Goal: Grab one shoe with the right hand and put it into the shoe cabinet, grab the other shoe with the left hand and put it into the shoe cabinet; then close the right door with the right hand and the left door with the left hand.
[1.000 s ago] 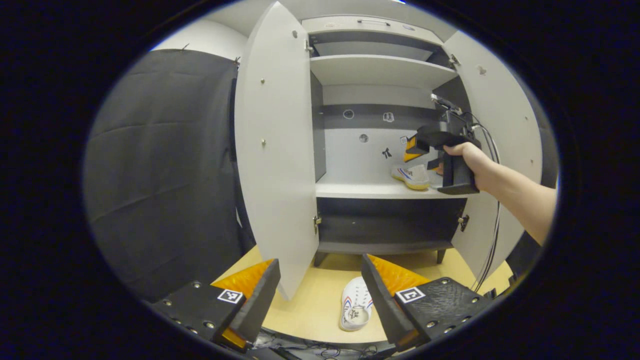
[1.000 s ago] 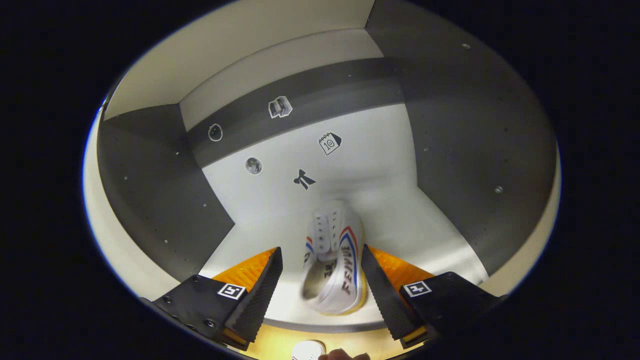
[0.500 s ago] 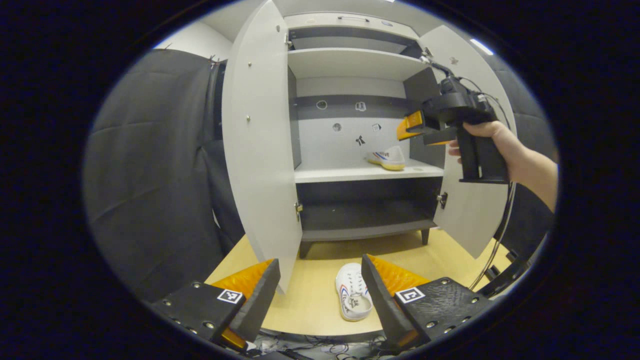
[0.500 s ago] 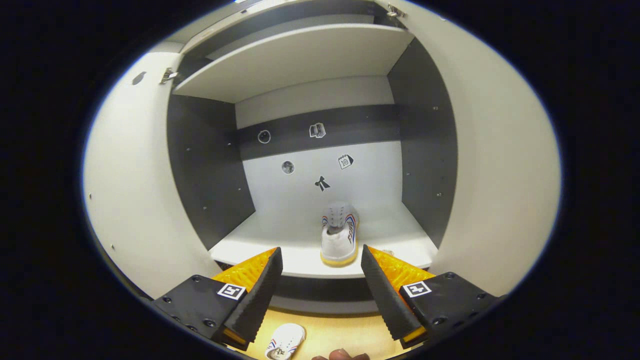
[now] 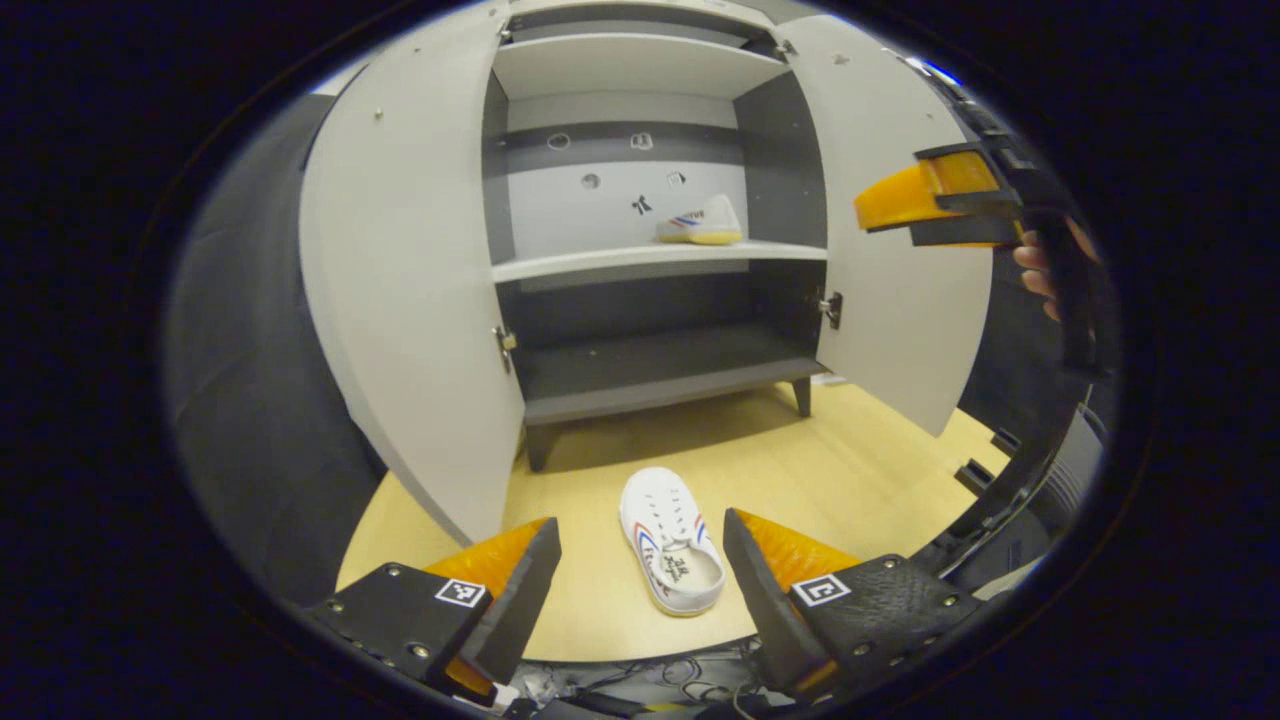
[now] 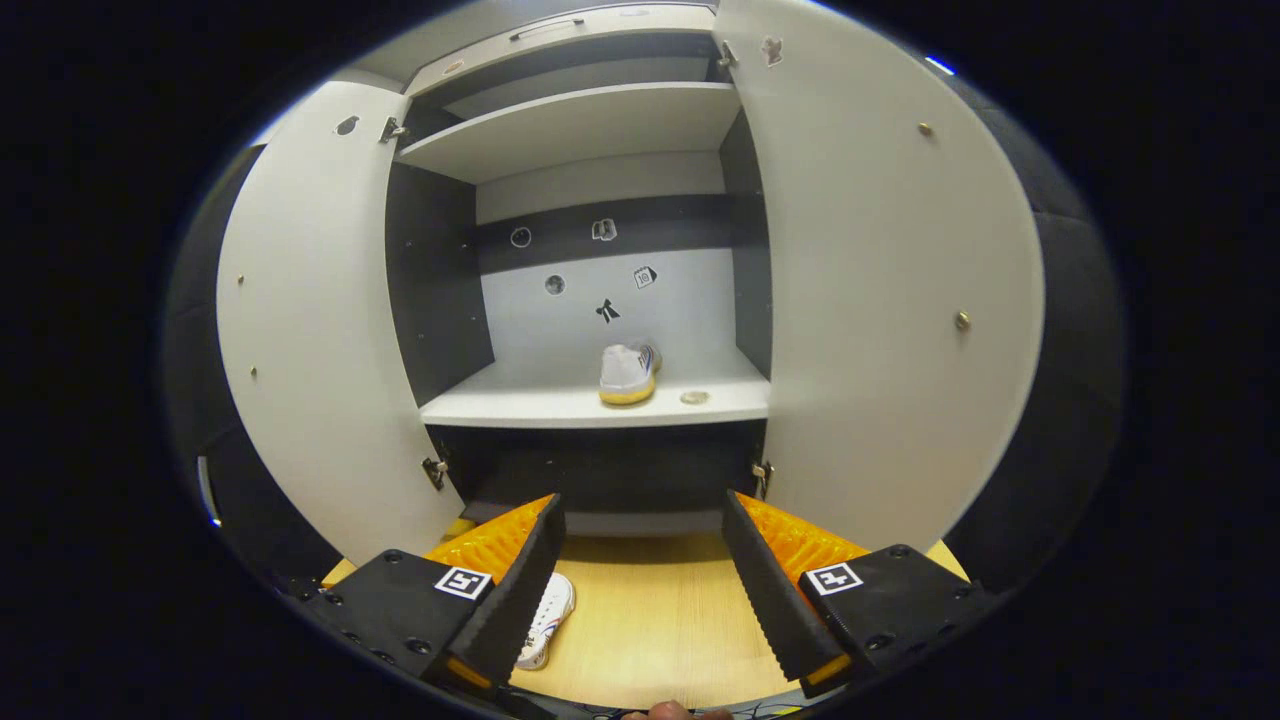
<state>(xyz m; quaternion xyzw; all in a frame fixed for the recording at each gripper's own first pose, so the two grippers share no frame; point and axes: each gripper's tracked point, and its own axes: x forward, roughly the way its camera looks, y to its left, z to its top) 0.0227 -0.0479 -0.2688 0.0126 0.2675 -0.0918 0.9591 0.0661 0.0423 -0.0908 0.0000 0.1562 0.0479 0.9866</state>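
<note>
Cabinet (image 5: 640, 330) stands open w/ both doors swung wide: left door (image 5: 400, 300) and right door (image 5: 900, 260) in the left gripper view. Mid shelf (image 5: 650, 262) already carries one shoe (image 5: 700, 222), toward its right end, heel facing out in the right gripper view (image 6: 627, 373). So step one looks done; the left hand's pick is next. Floor (image 5: 850, 470) in front of the cabinet holds the second shoe (image 5: 672, 540), lying flat, sole down, opening up. Key relation: this shoe sits directly ahead of the left hand-held gripper (image 5: 640, 560), between the lines of its two fingers, near them but not touching. Its long axis runs roughly near-to-far w/ a slight slant, heel end nearer the gripper, toe toward the cabinet. Left hand-held gripper is spread wide, nothing in it, so a drop straight fwd and down should straddle the heel across its short width. Right hand-held gripper (image 6: 640, 590) is also spread and empty; seen in the left gripper view up at far right (image 5: 935, 205), high beside the right door, well apart from the floor shoe. Left one is clearly nearer.
</note>
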